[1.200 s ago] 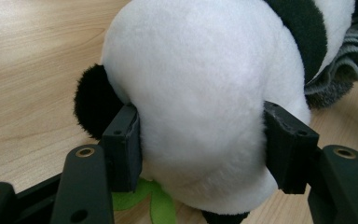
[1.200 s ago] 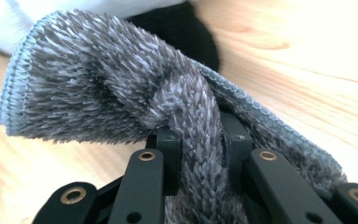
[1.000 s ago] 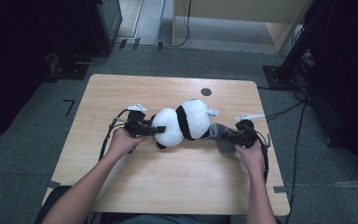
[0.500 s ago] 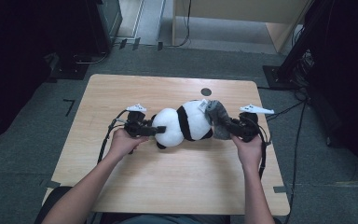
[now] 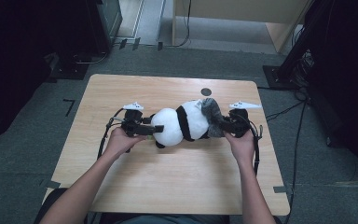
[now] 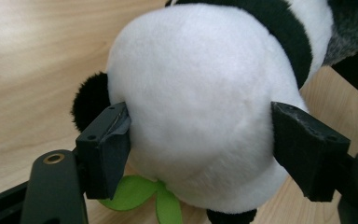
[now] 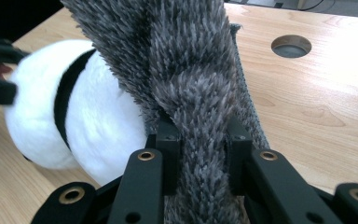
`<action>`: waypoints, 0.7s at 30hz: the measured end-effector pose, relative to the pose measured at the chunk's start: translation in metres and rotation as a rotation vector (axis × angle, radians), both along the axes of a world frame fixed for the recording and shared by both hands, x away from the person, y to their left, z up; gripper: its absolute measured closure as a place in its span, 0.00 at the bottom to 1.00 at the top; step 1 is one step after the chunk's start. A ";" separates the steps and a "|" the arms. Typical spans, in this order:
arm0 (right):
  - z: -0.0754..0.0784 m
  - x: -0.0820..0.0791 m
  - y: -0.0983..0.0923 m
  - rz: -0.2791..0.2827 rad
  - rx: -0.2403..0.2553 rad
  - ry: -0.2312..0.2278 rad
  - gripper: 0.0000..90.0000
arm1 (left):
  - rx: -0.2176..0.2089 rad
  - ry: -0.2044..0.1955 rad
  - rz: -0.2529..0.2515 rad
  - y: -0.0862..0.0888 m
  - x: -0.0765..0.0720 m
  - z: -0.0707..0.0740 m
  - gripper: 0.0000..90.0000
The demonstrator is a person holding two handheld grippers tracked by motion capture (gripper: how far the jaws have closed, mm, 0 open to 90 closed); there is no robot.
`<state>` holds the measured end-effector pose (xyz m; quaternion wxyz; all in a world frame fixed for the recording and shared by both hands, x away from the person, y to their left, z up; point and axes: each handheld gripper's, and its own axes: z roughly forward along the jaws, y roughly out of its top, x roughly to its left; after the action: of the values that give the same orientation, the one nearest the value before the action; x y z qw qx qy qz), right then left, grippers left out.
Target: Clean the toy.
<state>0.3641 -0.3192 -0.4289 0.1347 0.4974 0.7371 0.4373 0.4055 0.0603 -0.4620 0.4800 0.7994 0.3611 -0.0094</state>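
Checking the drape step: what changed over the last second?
The right gripper, shut on the grey furry cloth, carried it from the table beside the panda plush up against its end. The left gripper has just been opening; its fingers flank the panda's white head, the right-hand one apart from it. Panda and left hand kept their place.

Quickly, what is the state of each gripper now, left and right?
Left gripper: jaws have just been opening; they flank the panda plush, apparently loose.
Right gripper: closed, holding the grey furry cloth.
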 end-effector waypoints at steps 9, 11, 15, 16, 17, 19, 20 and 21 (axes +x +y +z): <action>-0.002 0.009 0.000 -0.004 -0.019 -0.001 0.83 | 0.017 -0.074 -0.072 0.017 0.020 0.016 0.35; -0.002 0.010 0.000 0.003 -0.024 -0.001 0.83 | -0.006 -0.077 -0.111 0.016 0.028 0.013 0.36; -0.003 0.014 0.002 0.031 -0.028 0.001 0.83 | -0.037 -0.042 -0.178 0.006 0.035 -0.004 0.37; -0.005 0.015 0.002 0.042 -0.024 0.002 0.84 | -0.039 -0.029 -0.191 0.004 0.036 -0.009 0.34; -0.007 0.016 0.003 0.048 -0.019 0.003 0.84 | -0.049 -0.014 -0.200 0.003 0.037 -0.013 0.32; -0.009 0.017 0.003 0.056 -0.010 -0.001 0.84 | -0.064 -0.012 -0.202 0.004 0.040 -0.018 0.28; -0.010 0.017 0.003 0.056 -0.002 0.003 0.85 | -0.065 -0.021 -0.210 0.003 0.040 -0.020 0.24; -0.011 0.018 0.004 0.061 0.006 0.001 0.85 | -0.064 -0.028 -0.220 0.002 0.040 -0.023 0.21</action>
<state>0.3820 -0.3155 -0.4403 0.1194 0.4751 0.7508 0.4430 0.4457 0.0625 -0.4848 0.5066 0.8184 0.2640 -0.0622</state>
